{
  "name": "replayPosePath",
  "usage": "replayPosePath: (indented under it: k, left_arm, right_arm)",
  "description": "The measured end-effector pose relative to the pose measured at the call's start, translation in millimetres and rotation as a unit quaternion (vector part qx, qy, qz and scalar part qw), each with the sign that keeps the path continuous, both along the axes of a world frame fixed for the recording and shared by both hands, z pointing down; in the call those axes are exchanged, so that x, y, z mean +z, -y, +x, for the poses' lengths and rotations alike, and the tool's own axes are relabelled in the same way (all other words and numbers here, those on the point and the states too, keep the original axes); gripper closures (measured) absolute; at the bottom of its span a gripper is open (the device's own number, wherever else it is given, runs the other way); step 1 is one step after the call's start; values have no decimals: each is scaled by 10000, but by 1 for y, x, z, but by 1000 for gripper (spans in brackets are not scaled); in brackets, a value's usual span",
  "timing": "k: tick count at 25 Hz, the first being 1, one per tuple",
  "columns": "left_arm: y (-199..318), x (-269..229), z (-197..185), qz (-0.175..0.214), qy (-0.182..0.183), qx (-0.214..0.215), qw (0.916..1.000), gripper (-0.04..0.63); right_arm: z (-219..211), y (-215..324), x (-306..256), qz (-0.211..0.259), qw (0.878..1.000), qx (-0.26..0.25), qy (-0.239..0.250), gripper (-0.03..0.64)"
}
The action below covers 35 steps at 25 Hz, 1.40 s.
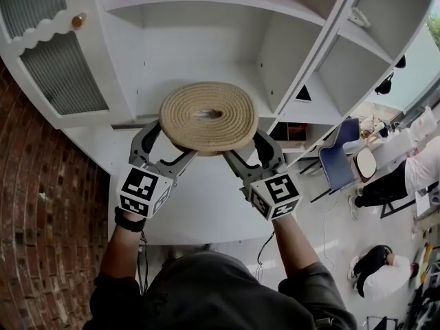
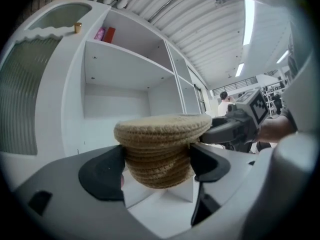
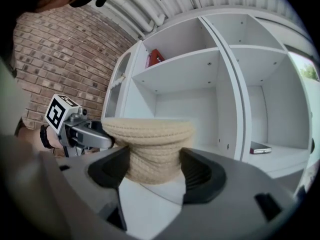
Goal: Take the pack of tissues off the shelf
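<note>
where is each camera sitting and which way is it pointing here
Head view: on the person's head, facing steeply down at the white shelf unit; shows both forearms, left tool and right tool gripping the round woven holder.
Left gripper view: on the left tool, facing along its jaws into the shelves; right tool opposite.
Right gripper view: on the right tool, facing shelves and brick wall; left tool opposite.
Shared: both gripper views show the holder between their jaws.

the basket point(image 1: 208, 117) is coiled tan rope, rough and matt. the shelf unit point(image 1: 199, 60) is smooth white board with a faint sheen; its door point(image 1: 65, 74) has ribbed glass and a shiny brass-coloured knob point(image 1: 78, 20). the wall point(image 1: 41, 184) is rough matt brick. the left gripper point(image 2: 157, 166) and right gripper point(image 3: 152, 166) have matt black plastic jaws.
</note>
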<state>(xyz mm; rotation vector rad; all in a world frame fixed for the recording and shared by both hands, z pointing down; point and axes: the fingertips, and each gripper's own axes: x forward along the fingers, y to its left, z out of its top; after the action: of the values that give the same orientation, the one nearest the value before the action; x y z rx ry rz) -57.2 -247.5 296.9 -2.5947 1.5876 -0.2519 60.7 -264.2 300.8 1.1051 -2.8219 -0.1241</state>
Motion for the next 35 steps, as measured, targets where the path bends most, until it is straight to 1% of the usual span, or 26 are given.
replayPosePath:
  k: [6,9,11,20,24,27,31,35]
  left_arm:
    - [-30,8,5,132,-278,59,9995,196]
    - [-42,16,5,161,-328,52,9993,196]
    - [-50,23,5,163,-341,41,9993,196]
    - [-61,71,2,-59,-397,77,9992,196]
    - [-58,97,0,-161,-443,113,9988,196]
    - [-54,121,-2,-238,-452,133,9986,196]
    - [-47,157,-3,-499,-451,115,9977,196]
    - [-37,196,-3,-650,-506,102,9966,196]
  right_arm:
    - [6,-31,5,192,9998,7,-11,290]
    - [5,-44,9,323,9994,-14,-134,290]
    - [4,-52,16,317,9993,-40,-183,290]
    - [3,-63,64,66,9999,22,-123,290]
    - [1,-61,90,-56,9998,24,-186,290]
    - [-1,-58,114,-177,9996,27,-199,290]
    - [-3,-50,153,-354,9991,33,-242,290]
    - [-3,-40,191,-541,9982,29,-261,290]
